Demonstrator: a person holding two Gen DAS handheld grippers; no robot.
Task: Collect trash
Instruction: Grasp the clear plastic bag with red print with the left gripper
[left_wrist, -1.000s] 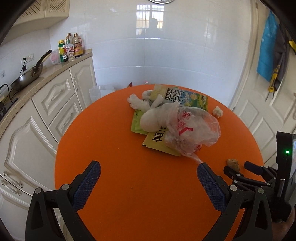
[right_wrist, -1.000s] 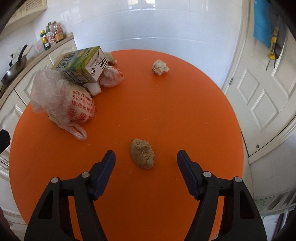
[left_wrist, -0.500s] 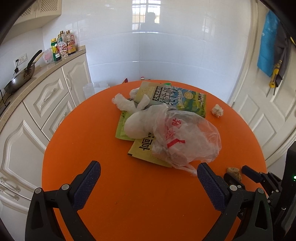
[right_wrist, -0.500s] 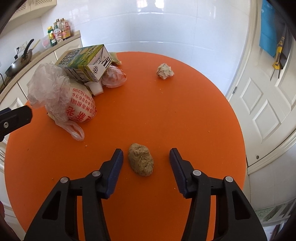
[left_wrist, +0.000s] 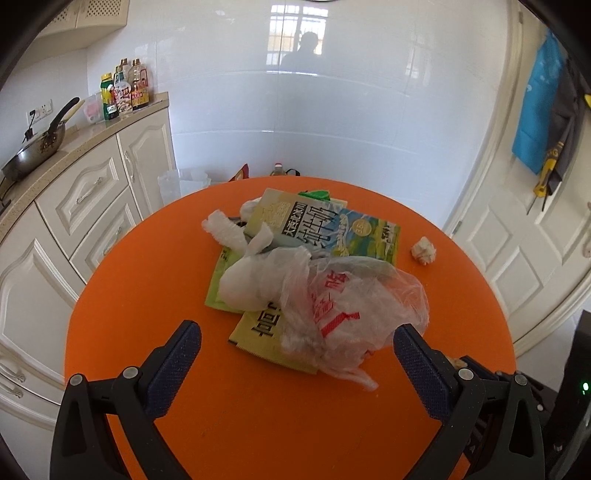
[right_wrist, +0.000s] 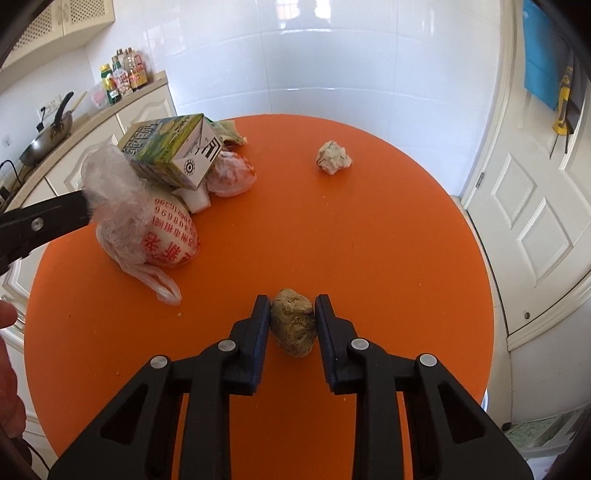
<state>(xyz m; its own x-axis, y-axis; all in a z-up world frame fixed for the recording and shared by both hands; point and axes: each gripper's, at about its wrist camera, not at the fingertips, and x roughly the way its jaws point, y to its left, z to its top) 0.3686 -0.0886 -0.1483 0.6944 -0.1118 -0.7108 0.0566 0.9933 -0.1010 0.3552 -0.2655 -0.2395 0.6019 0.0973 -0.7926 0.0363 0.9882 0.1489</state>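
On the round orange table (right_wrist: 369, 240) lies a brown crumpled lump (right_wrist: 293, 325). My right gripper (right_wrist: 292, 301) is closing on it, and both pads touch its sides. A heap of trash sits further left: a clear plastic bag with red print (left_wrist: 347, 314) (right_wrist: 147, 229), a green milk carton (left_wrist: 317, 229) (right_wrist: 170, 155), yellow-green wrappers (left_wrist: 258, 328) and white tissue (left_wrist: 225, 229). My left gripper (left_wrist: 297, 332) stands wide open just in front of the bag, its right finger beside the bag's edge. A crumpled paper ball (left_wrist: 423, 250) (right_wrist: 332, 157) lies apart at the far right.
White cabinets (left_wrist: 92, 192) with a wok (left_wrist: 33, 151) and bottles (left_wrist: 125, 92) run along the left. A white door (right_wrist: 535, 229) stands close to the table's right edge. A hand (right_wrist: 7, 350) shows at the left border of the right wrist view.
The right jaws have drawn in from wide apart until they meet the brown lump. The left gripper has moved closer to the trash heap, still wide open.
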